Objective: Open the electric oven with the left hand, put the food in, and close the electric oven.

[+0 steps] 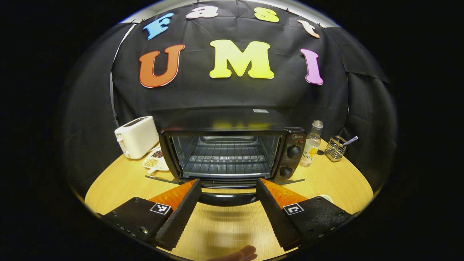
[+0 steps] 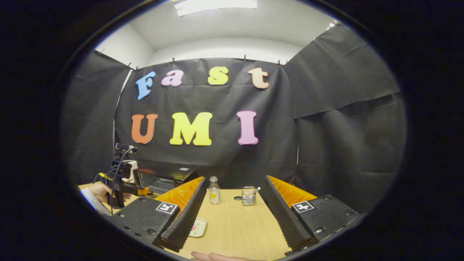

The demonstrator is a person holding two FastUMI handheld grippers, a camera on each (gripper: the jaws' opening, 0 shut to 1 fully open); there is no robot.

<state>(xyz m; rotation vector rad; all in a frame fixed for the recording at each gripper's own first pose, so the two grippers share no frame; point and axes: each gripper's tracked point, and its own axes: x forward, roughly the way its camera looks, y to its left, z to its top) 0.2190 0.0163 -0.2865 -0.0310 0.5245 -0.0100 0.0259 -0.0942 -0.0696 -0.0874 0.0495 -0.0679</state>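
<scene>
Black electric oven [image 1: 232,152] stands open on the table, rack bare.

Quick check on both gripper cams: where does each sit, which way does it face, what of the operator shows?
Left gripper view: rides the left gripper, low over the table, facing the open oven; own two fingers spread, a fingertip at the bottom edge.
Right gripper view: rides the right gripper, facing the back wall over the bottle and wire holder; own fingers spread; the other gripper and the hand holding it at far left.
Shared: oven, bottle, wire holder, toaster, table.
</scene>
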